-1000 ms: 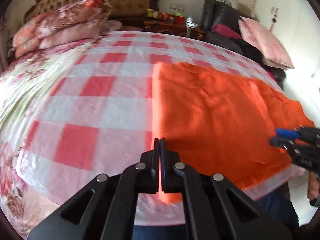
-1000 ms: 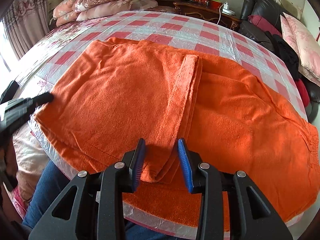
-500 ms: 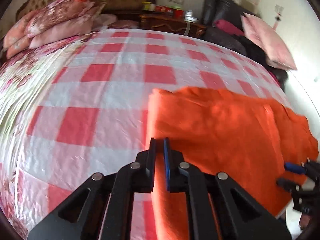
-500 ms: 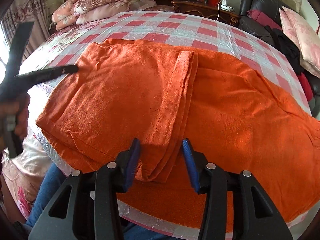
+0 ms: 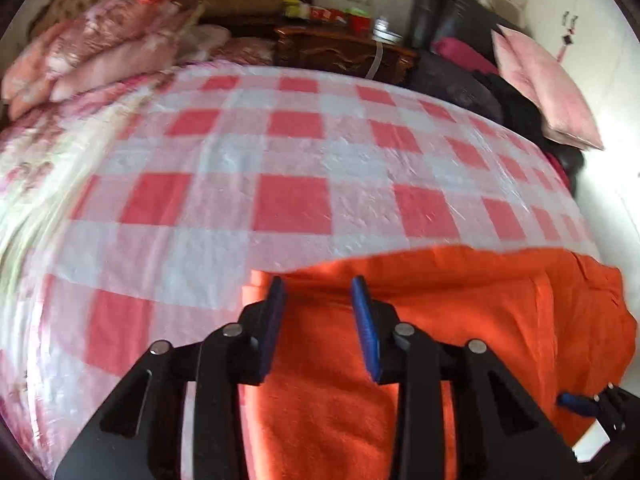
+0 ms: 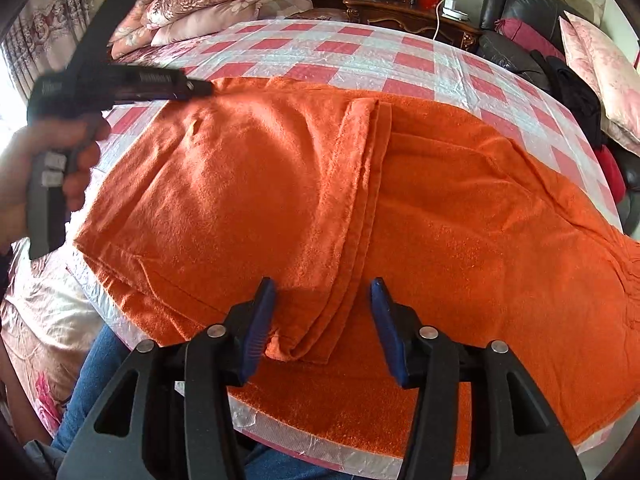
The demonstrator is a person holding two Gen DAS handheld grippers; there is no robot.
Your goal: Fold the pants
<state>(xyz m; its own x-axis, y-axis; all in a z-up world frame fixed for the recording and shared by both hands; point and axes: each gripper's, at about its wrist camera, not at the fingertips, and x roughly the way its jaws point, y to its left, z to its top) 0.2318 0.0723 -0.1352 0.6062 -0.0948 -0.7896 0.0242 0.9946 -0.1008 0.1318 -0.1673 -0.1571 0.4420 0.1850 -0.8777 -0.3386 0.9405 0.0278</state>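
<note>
Orange terry pants lie folded across the near edge of the checked bed cover. My right gripper is spread, its fingers either side of the doubled leg hem, nothing pinched. My left gripper is also spread, above the pants' far left corner. Beyond: floral pillows, dark wooden nightstand.

Pants: orange cloth, matt, rough terry nap. Bed cover: glossy, crinkled clear plastic over red-and-white check. Right gripper: matt black plastic, ribbed blue pads, shiny metal rivets.
</note>
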